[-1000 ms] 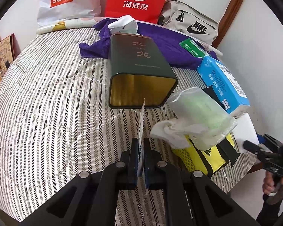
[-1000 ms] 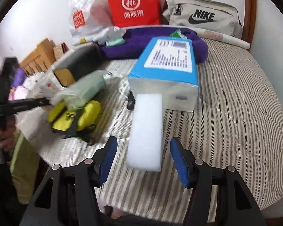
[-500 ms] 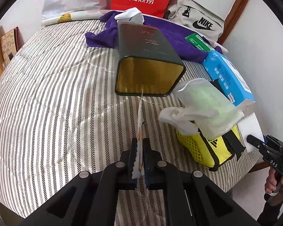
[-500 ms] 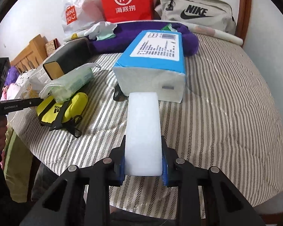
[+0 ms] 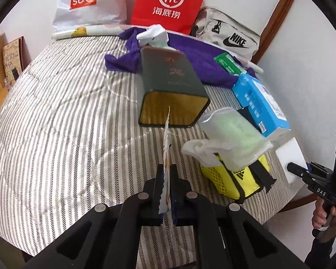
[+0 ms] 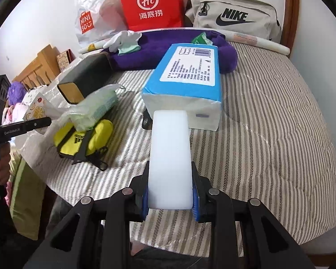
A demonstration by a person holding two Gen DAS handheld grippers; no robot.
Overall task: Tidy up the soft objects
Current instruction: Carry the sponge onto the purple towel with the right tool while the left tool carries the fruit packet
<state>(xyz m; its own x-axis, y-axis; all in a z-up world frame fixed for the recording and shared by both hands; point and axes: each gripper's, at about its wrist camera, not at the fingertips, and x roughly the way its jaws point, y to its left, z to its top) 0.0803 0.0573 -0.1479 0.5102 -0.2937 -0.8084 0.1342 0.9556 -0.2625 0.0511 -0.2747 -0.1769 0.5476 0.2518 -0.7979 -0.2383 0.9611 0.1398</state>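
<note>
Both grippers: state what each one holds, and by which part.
Left gripper: thin fruit-print packet, pinched edge-on at its near end. Right gripper: white foam block, squeezed by its long sides at the near end.

White foam block point(image 6: 169, 157) clamped lengthwise, tilted above striped bed; thin fruit-print sachet point(image 5: 166, 157) pinched edge-on.

On the bed point(image 5: 56, 116): tin point(image 5: 172, 85) mid, towel point(image 5: 201, 65) behind it, tissue pack point(image 5: 259, 103) right of tin, wipes point(image 5: 233, 141) atop pouch point(image 5: 237, 179) near right. Along far wall: bags point(image 5: 168, 2), Nike pack point(image 5: 228, 35) rightmost.
</note>
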